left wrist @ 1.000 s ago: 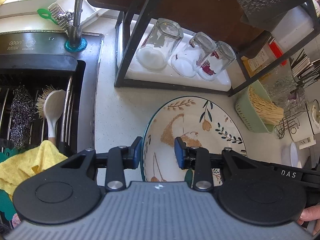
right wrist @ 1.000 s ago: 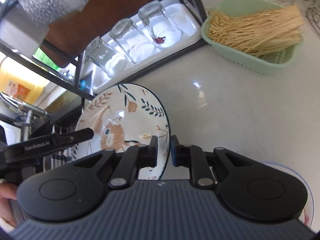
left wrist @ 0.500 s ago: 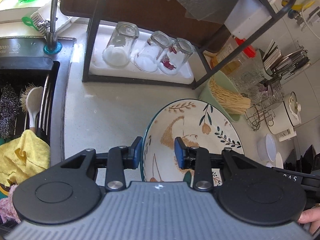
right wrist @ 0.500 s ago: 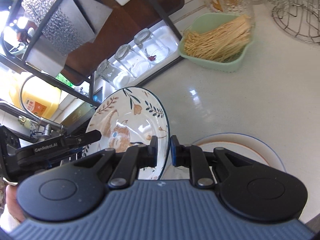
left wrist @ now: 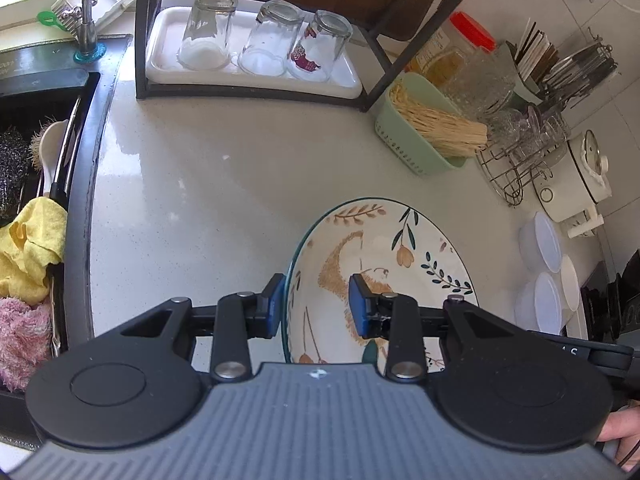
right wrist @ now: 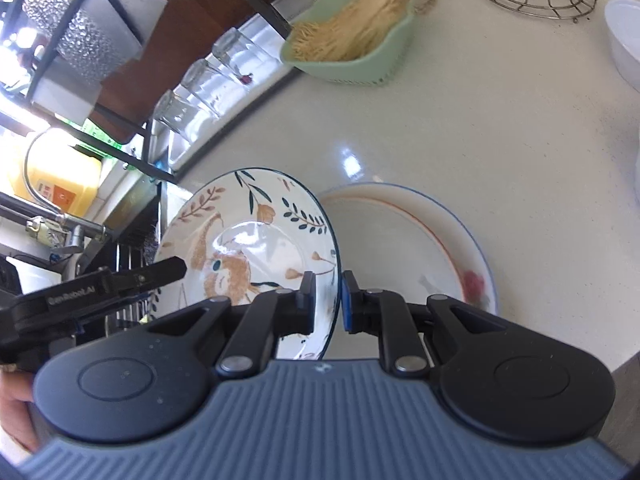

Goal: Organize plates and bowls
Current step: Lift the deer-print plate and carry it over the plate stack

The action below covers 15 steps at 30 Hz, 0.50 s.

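A floral plate with a cat picture (left wrist: 380, 264) (right wrist: 248, 240) is held tilted above the white counter. My left gripper (left wrist: 317, 304) closes on its left rim; my right gripper (right wrist: 327, 300) closes on its right rim. The left gripper's jaws stand wider, with the rim against the left pad. A white plate with a blue and orange rim (right wrist: 408, 248) lies flat on the counter just right of and below the floral plate. Several white bowls (left wrist: 546, 268) stand at the right counter edge; one also shows in the right wrist view (right wrist: 624, 40).
A black rack holds a white tray with three upturned glasses (left wrist: 260, 44). A green basket of noodles (left wrist: 432, 128) and a wire rack (left wrist: 516, 164) stand at the back right. The sink (left wrist: 36, 200) with cloths and brushes is at the left.
Both grippers carried the floral plate to the right, away from the sink. The white plate on the counter has come fully into the right wrist view beside it.
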{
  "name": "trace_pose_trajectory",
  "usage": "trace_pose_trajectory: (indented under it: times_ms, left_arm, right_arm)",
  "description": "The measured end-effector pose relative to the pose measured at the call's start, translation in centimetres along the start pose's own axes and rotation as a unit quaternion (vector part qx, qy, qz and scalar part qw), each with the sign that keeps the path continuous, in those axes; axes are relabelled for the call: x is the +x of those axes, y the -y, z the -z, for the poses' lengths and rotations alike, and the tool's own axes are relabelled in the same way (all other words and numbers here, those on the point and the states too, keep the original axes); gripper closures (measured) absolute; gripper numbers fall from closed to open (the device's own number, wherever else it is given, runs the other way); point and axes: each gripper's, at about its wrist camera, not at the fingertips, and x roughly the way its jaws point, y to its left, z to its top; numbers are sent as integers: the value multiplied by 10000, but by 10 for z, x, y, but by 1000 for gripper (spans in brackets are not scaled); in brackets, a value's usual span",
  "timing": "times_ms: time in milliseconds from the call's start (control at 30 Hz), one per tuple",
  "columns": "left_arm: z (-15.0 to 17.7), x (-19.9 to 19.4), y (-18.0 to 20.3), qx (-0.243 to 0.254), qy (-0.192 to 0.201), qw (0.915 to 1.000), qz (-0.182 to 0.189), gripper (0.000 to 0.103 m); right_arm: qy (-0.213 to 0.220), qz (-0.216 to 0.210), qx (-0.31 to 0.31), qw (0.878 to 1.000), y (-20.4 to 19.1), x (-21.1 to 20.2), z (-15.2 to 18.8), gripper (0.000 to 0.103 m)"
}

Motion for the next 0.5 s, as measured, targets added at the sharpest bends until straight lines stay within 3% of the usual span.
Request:
trace_pose_trajectory:
  times_ms: [233,500]
  left_arm:
    - [12,2,31,310,-79,9991,-282,65]
    - [29,4,57,465,-69,9963,-720,65]
  right_arm:
    - [-82,-84,11,9999,21,-6,5,87]
    - [-382,101,-311,9987,30,2,4,87]
